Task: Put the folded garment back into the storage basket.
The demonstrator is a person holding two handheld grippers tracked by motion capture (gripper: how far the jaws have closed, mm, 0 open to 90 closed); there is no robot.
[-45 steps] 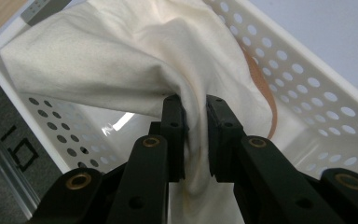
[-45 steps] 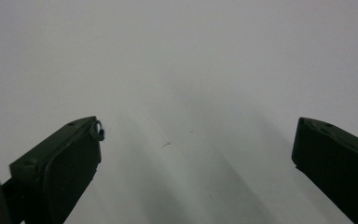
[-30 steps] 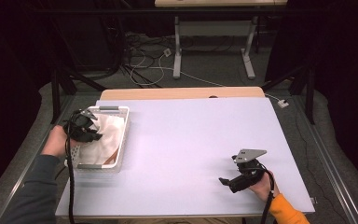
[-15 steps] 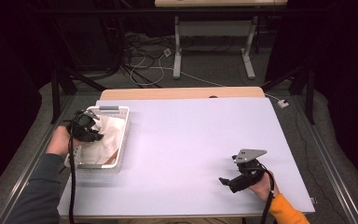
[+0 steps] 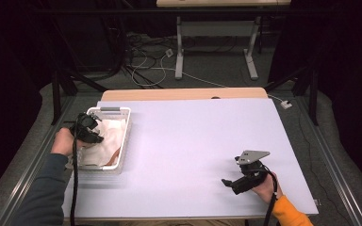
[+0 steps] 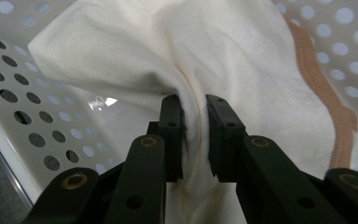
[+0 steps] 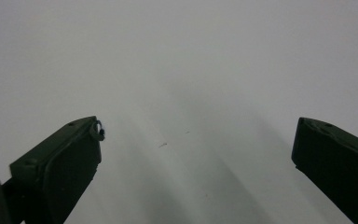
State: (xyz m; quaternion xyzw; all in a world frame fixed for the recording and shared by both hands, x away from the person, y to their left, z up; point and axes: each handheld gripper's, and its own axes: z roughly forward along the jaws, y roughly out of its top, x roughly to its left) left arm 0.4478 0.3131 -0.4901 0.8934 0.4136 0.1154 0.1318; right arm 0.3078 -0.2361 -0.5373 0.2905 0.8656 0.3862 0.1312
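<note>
I am working with my left claw (image 6: 195,135) down inside the white perforated basket (image 5: 122,141), which is sitting at the left edge of the worktop (image 5: 202,141), toward its far corner. The jaws are pinching a raised fold of the cream cloth (image 6: 205,56) between them, so the claw is clamped on the fabric, not just resting over it. The cloth is lying bunched in the basket, with a peach-coloured strip (image 6: 326,88) running along one side of it; I am guessing that strip is a trim or a second item, since the close view is not settling it.

What the lift is turning on is this: the fold is standing straight ahead of the jaws and the rest of the cloth is spreading away beyond them, so I am judging that the pull should go up and clear of the basket wall.

My right claw (image 5: 235,181) is resting near the worktop's near right corner, jaws wide apart, well away from the basket, so the left hand is clearly the nearer one.
</note>
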